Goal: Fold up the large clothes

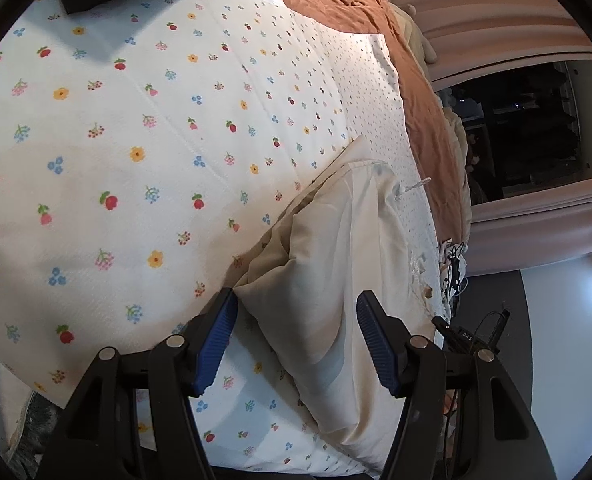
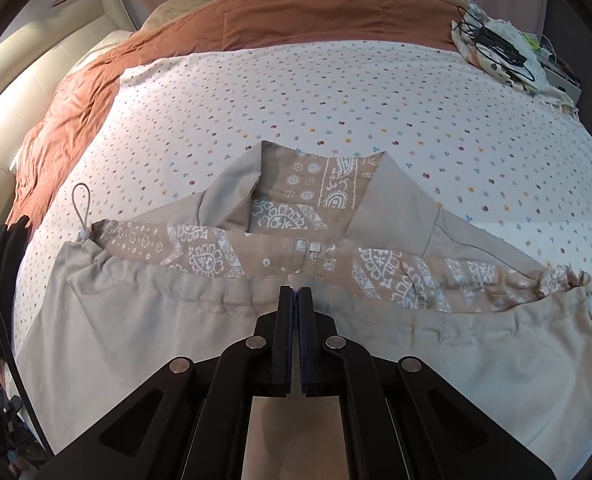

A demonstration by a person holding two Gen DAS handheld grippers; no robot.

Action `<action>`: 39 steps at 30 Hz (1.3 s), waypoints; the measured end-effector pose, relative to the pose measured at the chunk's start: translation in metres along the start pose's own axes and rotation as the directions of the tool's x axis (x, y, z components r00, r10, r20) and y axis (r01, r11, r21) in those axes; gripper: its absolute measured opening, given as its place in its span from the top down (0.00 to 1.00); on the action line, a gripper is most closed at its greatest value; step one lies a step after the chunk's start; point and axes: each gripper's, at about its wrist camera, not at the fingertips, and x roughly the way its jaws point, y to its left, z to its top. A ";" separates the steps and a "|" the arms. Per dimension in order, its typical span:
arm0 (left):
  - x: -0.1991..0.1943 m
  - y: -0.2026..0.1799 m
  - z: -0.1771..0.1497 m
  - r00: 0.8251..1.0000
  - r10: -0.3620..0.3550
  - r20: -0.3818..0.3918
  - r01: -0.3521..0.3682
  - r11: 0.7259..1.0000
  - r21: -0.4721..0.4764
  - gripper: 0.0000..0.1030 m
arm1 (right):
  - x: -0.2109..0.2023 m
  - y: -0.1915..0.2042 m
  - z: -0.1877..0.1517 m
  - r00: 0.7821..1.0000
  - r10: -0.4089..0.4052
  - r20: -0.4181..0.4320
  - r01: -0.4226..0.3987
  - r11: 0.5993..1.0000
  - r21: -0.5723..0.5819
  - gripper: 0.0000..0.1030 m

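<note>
Across the whole bed I've got a white floral sheet (image 2: 336,96) spread out, with a rust-brown blanket (image 2: 280,20) bunched behind it. Both wrist views show those two, just from different angles.

On top of the sheet lies the beige jacket (image 2: 136,320), which is the thing I'm folding. My right wrist view has it spread wide and flat, hem toward me, the tan paisley lining (image 2: 296,204) showing where the front lies open, and a zipper (image 2: 310,254) at the middle. My left view only catches one bunched cream edge of the jacket (image 1: 336,280) running up from between the fingers, so the lining doesn't show there at all.

Right gripper (image 2: 295,300): fingers pressed together, right at the hem's stitched band. Whether there's fabric pinched between them I honestly can't tell, since the pads hide the contact.

Left gripper (image 1: 296,312): blue pads wide apart, with jacket fabric lying between and beyond them, nothing clamped.

Stuff only one view has: the left one shows a dark window (image 1: 528,128) with pinkish curtains (image 1: 476,8) and a small black device (image 1: 462,336) printed "DAS", the only readable writing anywhere. The right one shows a pile of black cables on a patterned cloth (image 2: 496,48) at the far corner, a cream headboard (image 2: 36,88), and an elastic cord loop (image 2: 81,204) with a toggle at the jacket's left hem corner.
</note>
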 end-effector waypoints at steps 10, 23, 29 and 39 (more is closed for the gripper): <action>0.022 -0.006 0.002 0.998 0.063 -0.015 -0.063 0.998 0.001 0.61 | 0.043 -0.004 -0.003 0.998 -0.043 -0.034 0.044 0.999 0.007 1.00; 0.006 -0.024 0.004 0.993 -0.116 0.018 0.116 0.993 0.028 0.89 | -0.024 -0.019 -0.014 0.997 0.082 -0.012 -0.081 0.995 0.058 0.39; -0.002 -0.050 0.007 0.981 -0.192 0.013 0.191 0.979 0.074 0.89 | -0.074 -0.026 -0.046 0.988 0.150 0.038 -0.153 0.985 0.079 0.15; -0.009 -0.094 0.011 0.950 -0.311 -0.016 0.311 0.941 0.131 0.90 | -0.142 -0.021 -0.140 0.975 0.220 0.013 -0.220 0.970 0.103 0.49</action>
